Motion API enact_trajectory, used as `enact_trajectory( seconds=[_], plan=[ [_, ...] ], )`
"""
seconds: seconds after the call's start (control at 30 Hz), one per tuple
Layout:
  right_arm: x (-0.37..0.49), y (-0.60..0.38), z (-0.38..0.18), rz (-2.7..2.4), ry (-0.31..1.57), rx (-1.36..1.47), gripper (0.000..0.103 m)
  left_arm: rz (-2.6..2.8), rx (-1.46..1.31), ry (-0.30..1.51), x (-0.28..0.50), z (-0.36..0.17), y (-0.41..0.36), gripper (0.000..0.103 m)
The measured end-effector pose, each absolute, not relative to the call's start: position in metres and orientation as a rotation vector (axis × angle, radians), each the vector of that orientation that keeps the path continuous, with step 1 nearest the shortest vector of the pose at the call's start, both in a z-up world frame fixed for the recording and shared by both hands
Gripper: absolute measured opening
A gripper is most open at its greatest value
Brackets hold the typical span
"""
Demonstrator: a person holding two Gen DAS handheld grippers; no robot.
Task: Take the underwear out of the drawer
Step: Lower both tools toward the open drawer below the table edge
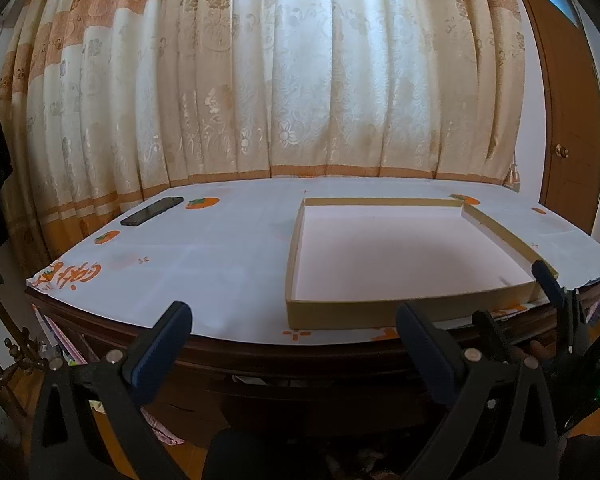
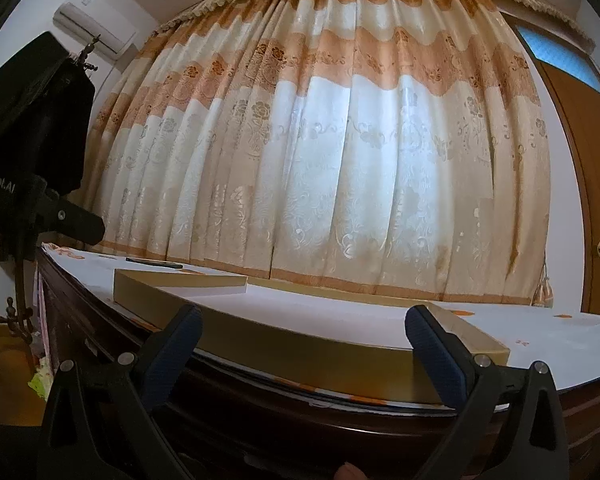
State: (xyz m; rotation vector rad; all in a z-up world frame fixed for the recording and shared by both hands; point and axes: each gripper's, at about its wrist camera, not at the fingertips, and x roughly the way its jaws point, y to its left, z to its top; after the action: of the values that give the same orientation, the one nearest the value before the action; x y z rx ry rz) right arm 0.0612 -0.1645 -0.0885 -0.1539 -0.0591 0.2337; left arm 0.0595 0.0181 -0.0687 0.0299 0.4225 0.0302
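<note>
**Bystanders in the room**

A cream and orange curtain [image 1: 292, 80] hangs across the back wall. Before it, the dark wooden surface [image 1: 300, 356] wears a white cloth [image 1: 204, 264] printed with orange fruit. A shallow, open cardboard box [image 1: 328, 312] lies on the cloth's right half; a black phone [image 1: 152, 211] lies well apart at the far left corner. A brown door [image 1: 568, 128] stands at right, an air conditioner [image 2: 94, 28] high at left.

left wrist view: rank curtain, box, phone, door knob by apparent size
1. curtain
2. box, shallow and open
3. phone
4. door knob
Apparent size only; fisheye and distance skew it.
</note>
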Motion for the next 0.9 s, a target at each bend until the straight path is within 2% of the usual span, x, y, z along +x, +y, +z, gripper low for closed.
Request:
enact_trajectory(
  seconds=[0.53, 0.9],
  plan=[
    [0.058, -0.153, -0.099, 0.182, -0.096, -0.257, 0.102, 0.033, 0.016, 0.421, 0.062, -0.072, 0.020, 0.103],
    [0.052, -0.156, -0.098, 0.181, -0.048, -0.277, 0.102, 0.031, -0.003, 0.416, 0.054, -0.066, 0.023, 0.103]
  ],
)
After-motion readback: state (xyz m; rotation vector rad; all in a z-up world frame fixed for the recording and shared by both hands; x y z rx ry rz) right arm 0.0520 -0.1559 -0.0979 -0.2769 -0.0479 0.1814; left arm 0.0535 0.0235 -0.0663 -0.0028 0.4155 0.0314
